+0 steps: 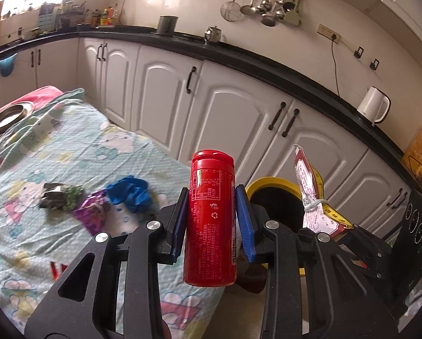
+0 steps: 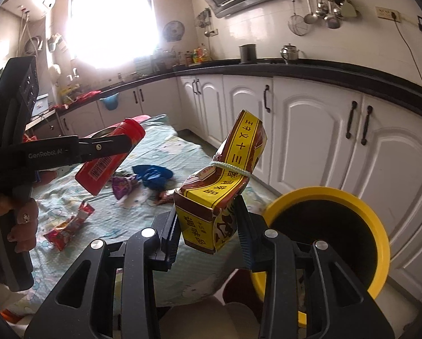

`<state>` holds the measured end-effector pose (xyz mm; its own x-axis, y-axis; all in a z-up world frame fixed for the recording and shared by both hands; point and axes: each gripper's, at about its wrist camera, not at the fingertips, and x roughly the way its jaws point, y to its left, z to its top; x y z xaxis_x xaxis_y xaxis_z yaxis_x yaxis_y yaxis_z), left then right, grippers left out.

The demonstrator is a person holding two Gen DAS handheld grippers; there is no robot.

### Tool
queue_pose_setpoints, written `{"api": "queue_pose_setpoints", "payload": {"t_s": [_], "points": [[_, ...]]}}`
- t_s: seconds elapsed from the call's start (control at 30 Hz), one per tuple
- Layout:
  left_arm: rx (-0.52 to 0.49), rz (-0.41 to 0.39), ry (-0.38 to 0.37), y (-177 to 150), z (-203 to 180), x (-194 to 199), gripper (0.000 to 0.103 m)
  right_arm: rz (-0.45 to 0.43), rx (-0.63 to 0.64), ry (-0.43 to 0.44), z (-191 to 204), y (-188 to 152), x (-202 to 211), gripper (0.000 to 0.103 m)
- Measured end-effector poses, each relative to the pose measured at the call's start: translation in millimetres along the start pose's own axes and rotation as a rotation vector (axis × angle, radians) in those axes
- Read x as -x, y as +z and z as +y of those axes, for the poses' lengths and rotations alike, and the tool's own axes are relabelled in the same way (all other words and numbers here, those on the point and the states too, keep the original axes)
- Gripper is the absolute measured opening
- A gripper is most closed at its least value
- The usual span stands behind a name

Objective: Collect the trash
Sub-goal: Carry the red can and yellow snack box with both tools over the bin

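Observation:
My left gripper [image 1: 212, 220] is shut on a red plastic bottle [image 1: 211, 220], held upright above the table's right edge; the bottle also shows in the right wrist view [image 2: 109, 158]. My right gripper [image 2: 208, 231] is shut on a yellow-and-brown seasoning packet [image 2: 219, 195] tied with a rubber band, seen too in the left wrist view [image 1: 315, 195]. It hangs just left of a yellow-rimmed trash bin [image 2: 377, 226] standing on the floor by the table; the bin also shows in the left wrist view [image 1: 270, 182].
On the patterned tablecloth [image 1: 78, 152] lie a blue glove [image 1: 130, 192], a purple wrapper [image 1: 91, 214], a dark wrapper [image 1: 58, 197] and red wrappers [image 2: 69, 228]. A metal bowl [image 1: 6, 117] sits at the far end. White cabinets [image 1: 225, 113] and a black counter run behind.

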<state>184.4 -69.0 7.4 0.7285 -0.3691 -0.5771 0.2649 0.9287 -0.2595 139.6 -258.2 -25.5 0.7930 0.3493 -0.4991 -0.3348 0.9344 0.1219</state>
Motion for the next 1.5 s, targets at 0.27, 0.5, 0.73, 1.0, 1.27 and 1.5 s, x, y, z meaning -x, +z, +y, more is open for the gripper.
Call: {"api": "queue_pose_setpoints", "payload": {"t_s": [0.27,0.5,0.73,1.0,1.27,1.5], "points": [[-0.031,0.025,-0.04,2,-28,-23,0.026,-0.003,-0.048,-0.054,-35,-7,6,0.034],[-0.062,0.045,-0.076,2,-53,-43,0.025,-0.002,-0.09,-0.103,-64,-15,13,0.034],[-0.085,0.065,-0.1,3,-73,-59,0.026,-0.001,-0.129,-0.146,-88,-24,17,0.034],[-0.103,0.092,-0.119,-3,-91,-78,0.026,0.01,-0.168,-0.183,-114,-33,17,0.034],[-0.13,0.135,-0.131,-11,-106,-101,0.026,0.044,-0.199,-0.213,-135,-44,12,0.034],[-0.15,0.187,-0.131,-20,-117,-126,0.026,0.093,-0.209,-0.22,-144,-55,1,0.034]]}}
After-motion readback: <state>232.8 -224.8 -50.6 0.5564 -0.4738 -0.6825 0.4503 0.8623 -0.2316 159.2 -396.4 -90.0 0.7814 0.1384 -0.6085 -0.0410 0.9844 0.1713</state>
